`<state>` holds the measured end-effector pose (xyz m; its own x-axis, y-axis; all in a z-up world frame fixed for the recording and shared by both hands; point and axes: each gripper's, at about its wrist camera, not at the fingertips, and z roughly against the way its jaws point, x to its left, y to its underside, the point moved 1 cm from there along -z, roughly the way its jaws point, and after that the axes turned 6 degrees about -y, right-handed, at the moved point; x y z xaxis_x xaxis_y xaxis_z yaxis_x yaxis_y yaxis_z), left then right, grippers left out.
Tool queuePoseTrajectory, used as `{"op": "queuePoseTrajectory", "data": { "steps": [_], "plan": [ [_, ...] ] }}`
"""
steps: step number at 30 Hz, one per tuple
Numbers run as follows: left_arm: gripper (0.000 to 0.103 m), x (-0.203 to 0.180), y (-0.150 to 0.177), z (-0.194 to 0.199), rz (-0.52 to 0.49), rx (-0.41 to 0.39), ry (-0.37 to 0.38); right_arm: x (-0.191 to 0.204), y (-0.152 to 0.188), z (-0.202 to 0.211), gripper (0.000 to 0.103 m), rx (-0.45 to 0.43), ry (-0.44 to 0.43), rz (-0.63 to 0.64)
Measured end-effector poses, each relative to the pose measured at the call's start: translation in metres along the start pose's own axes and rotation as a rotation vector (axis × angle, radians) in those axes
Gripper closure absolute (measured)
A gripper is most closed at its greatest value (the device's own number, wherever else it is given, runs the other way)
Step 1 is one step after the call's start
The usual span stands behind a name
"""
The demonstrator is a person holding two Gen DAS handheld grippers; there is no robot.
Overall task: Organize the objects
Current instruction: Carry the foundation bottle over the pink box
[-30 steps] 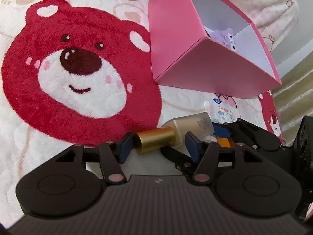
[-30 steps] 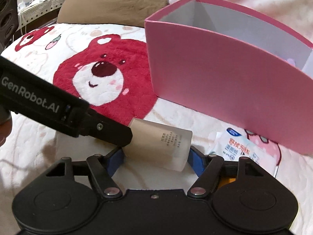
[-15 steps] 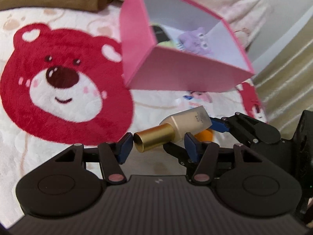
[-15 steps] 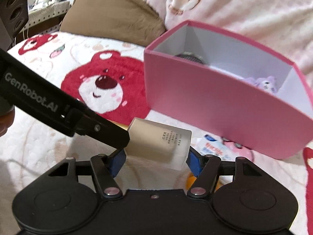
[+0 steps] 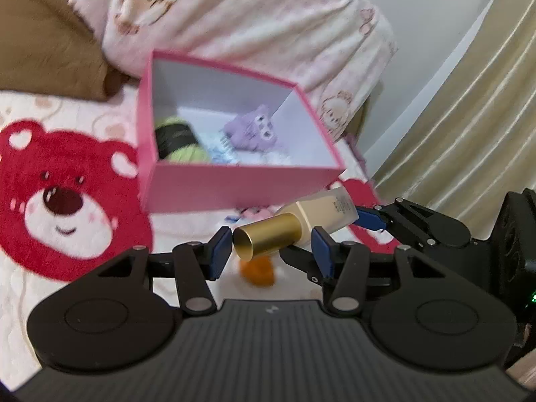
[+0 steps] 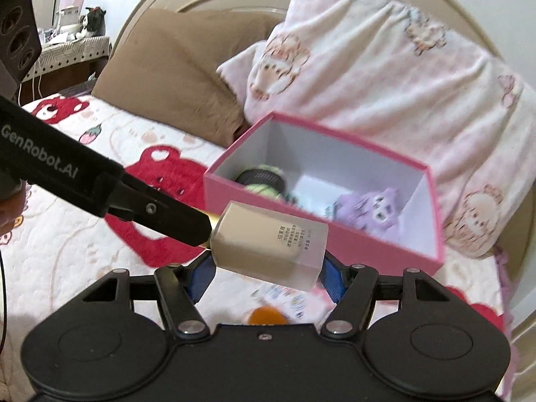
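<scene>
Bedroom setup: bear-print blanket (image 5: 67, 207) as work surface, brown pillow (image 6: 174, 67) and pink bear-print pillow (image 6: 385, 77) behind, cream curtain (image 5: 469, 117) at the right edge of the left view.

Pink box (image 5: 241, 184) open, sitting on blanket just ahead of both tools. Already inside: green-and-black roll (image 5: 177, 140), purple plush (image 5: 254, 130), some pale flat packets underneath, too blurred to identify.

In hand: foundation bottle (image 6: 271, 244), frosted body with gold cap (image 5: 268, 238), held off the blanket, lying roughly level, just short of the box's near wall. Right gripper (image 6: 264, 274) clamped on the frosted body, blue pads on both sides. Left gripper (image 5: 271, 248) around the gold cap, jaws closing; cap between them, near pad looks touching, far pad not clearly seated. Cannot tell if a full grip there.

Remaining on blanket: small orange item (image 6: 264, 315) below the bottle, printed sachet (image 6: 284, 294) beside it near the box wall. Both blurred.

Progress estimate: roughly midway or a bit past. A few items boxed, bottle in transit, at least two loose. Rest of the bed outside these views unknown.

Next, likely: carry bottle over the near wall, drop into free space on the right of the box. Then orange item, sachet.
</scene>
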<state>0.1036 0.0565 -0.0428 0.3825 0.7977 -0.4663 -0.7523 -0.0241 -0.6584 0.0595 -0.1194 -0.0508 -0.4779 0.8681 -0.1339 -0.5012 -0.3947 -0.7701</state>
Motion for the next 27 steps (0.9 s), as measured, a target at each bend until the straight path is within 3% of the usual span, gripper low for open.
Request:
{"op": "queuePoseTrajectory", "data": {
  "steps": [6, 14, 21, 27],
  "plan": [
    [0.053, -0.029, -0.038, -0.001, -0.044, -0.009, -0.041, -0.029, -0.028, 0.011, 0.032, -0.024, -0.002, -0.008],
    [0.053, -0.032, -0.110, -0.054, 0.013, 0.103, -0.106, -0.086, -0.070, -0.029, 0.032, 0.045, -0.043, -0.050],
    [0.054, -0.015, -0.138, -0.121, 0.024, 0.212, -0.204, -0.134, -0.067, -0.097, 0.032, 0.153, -0.154, -0.274],
    [0.054, -0.003, -0.143, -0.172, 0.030, 0.300, -0.253, -0.159, -0.054, -0.147, 0.033, 0.280, -0.187, -0.459]
  ]
}}
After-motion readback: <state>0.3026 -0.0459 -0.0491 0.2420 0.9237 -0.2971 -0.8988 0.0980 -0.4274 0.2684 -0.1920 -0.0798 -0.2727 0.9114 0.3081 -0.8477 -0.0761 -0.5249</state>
